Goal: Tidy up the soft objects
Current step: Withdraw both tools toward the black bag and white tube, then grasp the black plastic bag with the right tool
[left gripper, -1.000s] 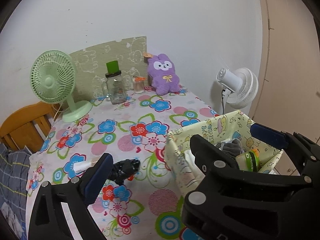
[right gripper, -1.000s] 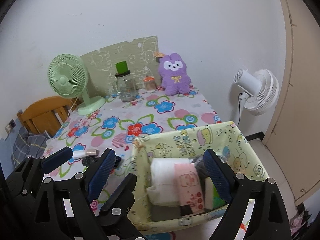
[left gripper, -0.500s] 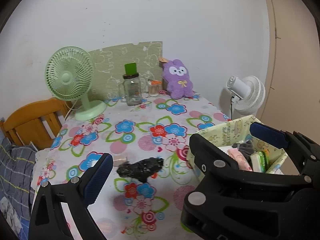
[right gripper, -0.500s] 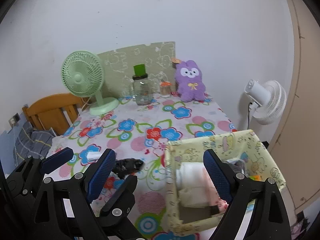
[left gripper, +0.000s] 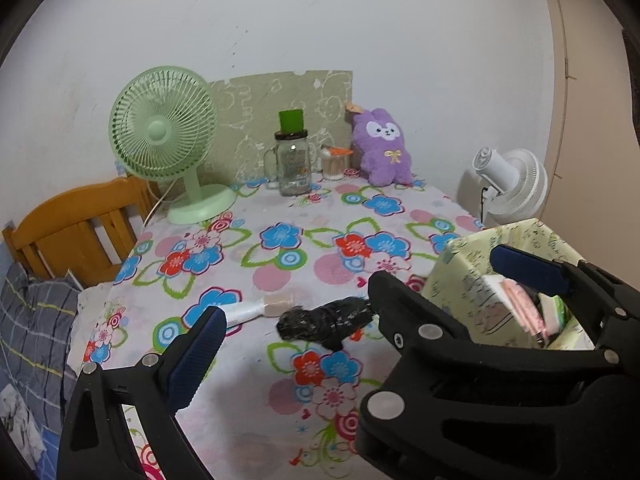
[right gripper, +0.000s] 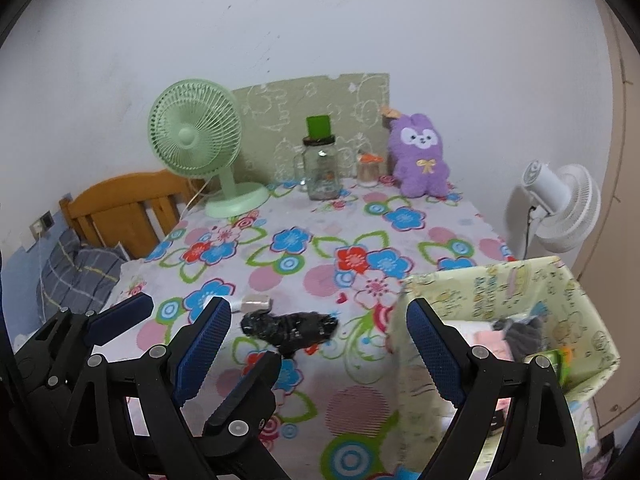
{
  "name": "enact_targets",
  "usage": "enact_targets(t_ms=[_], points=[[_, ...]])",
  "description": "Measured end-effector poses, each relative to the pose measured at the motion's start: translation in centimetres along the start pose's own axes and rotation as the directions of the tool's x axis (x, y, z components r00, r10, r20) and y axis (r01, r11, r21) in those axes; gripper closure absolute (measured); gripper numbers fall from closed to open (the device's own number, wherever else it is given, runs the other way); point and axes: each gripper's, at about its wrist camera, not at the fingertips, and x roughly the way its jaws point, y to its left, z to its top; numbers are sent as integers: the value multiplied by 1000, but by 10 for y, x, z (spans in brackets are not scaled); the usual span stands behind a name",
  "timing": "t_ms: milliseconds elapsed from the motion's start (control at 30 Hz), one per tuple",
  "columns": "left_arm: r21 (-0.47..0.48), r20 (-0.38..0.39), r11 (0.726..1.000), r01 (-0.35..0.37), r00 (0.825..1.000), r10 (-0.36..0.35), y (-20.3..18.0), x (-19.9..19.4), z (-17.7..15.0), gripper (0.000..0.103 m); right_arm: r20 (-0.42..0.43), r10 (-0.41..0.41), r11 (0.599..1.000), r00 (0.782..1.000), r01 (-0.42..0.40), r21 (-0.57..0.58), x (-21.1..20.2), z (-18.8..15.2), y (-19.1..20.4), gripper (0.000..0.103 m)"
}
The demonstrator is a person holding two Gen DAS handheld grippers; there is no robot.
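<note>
Lying nearer both gaping tools now, black bundle (right gripper: 290, 330).

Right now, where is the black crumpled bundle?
The black bundle lies on the floral tablecloth, just left of the yellow fabric bin, with a small white roll behind it.

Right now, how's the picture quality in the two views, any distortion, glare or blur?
Left wrist view: strong fisheye curve with dark corners, a small glint on the glass jar, the left claw close and large. Right wrist view: same bending, flat even light, soft shadows, the black bundle fairly sharp.
</note>
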Motion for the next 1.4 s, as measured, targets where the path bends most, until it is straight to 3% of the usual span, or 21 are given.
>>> enact_targets(t_ms=[800,1233,1400], points=[[-42,-131,996,-82,988,76,51,59,-30,4,-141,28,1000,990,-29,-10,83,-22,31,12],[-66,-184,993,-97,979,84,69,89,-31,4,-168,10,1000,986,-13,-19,119,-21,37,12],[-68,-212,993,-96,974,79,71,99,-33,5,-211,16,999,977,-22,-24,132,-22,38,20]])
